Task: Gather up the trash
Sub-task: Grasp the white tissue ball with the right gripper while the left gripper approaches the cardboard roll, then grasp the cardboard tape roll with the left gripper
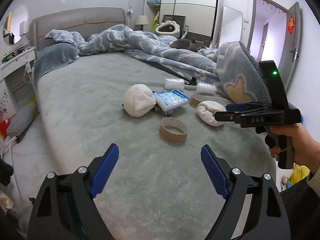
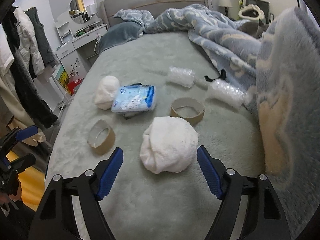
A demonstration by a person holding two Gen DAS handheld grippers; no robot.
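Two claws: left claw [image 1: 160, 168] and right claw [image 2: 160, 170] wide, empty.
Near wad [image 2: 169, 147]: soft, light; pinch its sides.

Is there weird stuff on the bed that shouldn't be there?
Yes. Two empty brown cardboard tape rings and two crumpled clear bubble-wrap pieces lie scattered on the grey-green bed cover: rubbish, not bedding.
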